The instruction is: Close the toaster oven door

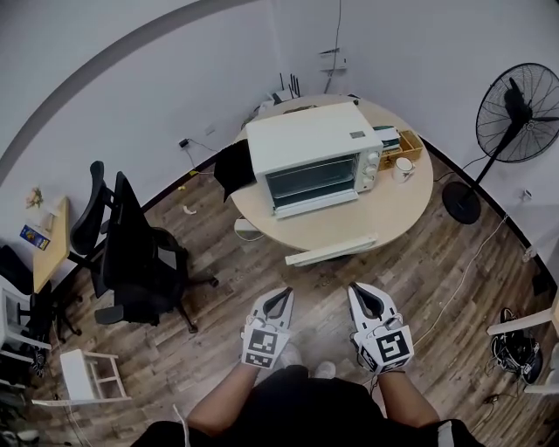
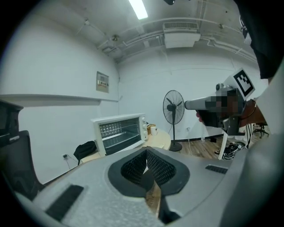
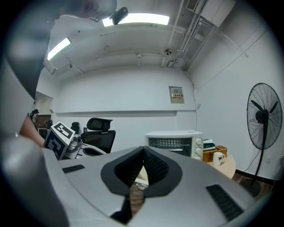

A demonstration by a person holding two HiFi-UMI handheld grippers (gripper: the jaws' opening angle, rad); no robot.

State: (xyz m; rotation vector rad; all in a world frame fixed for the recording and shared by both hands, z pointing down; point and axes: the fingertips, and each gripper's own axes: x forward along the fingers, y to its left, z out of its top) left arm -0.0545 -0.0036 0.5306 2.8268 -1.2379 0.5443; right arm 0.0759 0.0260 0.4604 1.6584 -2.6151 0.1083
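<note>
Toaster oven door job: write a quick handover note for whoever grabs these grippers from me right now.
Left gripper: jaws together, empty.
Right gripper: jaws together, empty.
Both are over the floor, short of the round table.
The toaster oven sits on that table; its door looks dropped open.
Done: nothing on the door yet.
Left: reach the oven and swing the door shut.

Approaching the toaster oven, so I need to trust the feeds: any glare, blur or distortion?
Head view: evenly lit, sharp, toaster oven clear, walls bowed by the wide lens. Left gripper view: strong fisheye, dark corners, ceiling light blown out. Right gripper view: same fisheye, bright ceiling strip, otherwise sharp.
</note>
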